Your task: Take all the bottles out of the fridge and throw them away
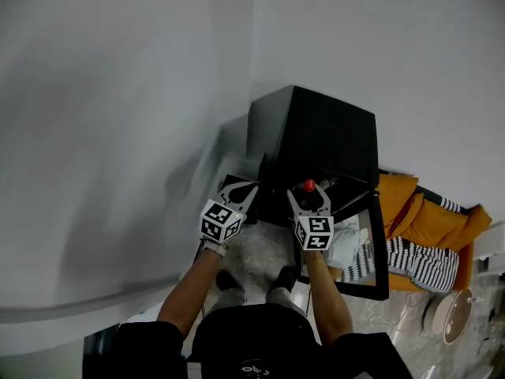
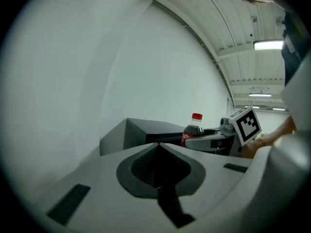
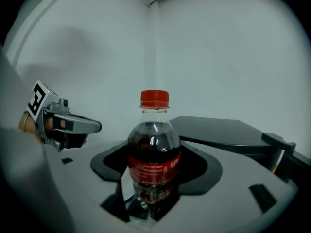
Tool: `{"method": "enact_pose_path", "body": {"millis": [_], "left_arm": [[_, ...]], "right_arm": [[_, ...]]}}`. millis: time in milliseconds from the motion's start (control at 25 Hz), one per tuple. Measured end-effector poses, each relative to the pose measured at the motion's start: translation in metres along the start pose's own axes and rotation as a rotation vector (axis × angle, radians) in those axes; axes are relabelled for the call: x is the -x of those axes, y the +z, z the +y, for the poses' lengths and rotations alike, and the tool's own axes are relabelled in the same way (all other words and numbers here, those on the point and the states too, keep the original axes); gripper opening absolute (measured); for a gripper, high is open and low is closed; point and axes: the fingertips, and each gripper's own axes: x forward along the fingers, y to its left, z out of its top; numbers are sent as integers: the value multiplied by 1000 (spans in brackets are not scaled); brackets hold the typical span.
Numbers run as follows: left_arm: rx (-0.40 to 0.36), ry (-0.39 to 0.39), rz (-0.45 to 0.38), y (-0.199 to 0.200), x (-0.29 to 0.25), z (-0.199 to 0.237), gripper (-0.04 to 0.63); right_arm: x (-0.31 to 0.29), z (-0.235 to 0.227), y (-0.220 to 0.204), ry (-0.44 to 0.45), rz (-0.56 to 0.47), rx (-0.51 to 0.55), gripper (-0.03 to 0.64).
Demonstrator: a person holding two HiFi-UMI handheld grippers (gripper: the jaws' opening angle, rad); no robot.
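The right gripper (image 1: 309,198) is held ahead of the person, its jaws closed on the lower body of a clear plastic cola bottle with a red cap and red label (image 3: 154,154), which is carried upright. Just beside it, the left gripper (image 1: 237,191) is seen with jaws pressed together, nothing between them. Beyond both, a small black box-shaped fridge (image 1: 323,133) is set against a plain white wall (image 1: 118,93).

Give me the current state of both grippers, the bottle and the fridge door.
Left gripper: shut, nothing in it.
Right gripper: shut on the bottle.
Bottle: upright, red cap on, partly full of dark drink, held outside the fridge.
Fridge door: open.
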Motion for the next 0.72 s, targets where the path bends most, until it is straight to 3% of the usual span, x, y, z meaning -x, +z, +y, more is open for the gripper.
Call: {"method": "enact_pose_path", "body": {"millis": [360,720], "left_arm": [[27,189,-32,-1,85,48,6],[58,267,-53,-6,120,68,6]], "right_arm": [[-36,99,21,217,-13,37,308],[-55,135,19,291,15,58,308]]}}
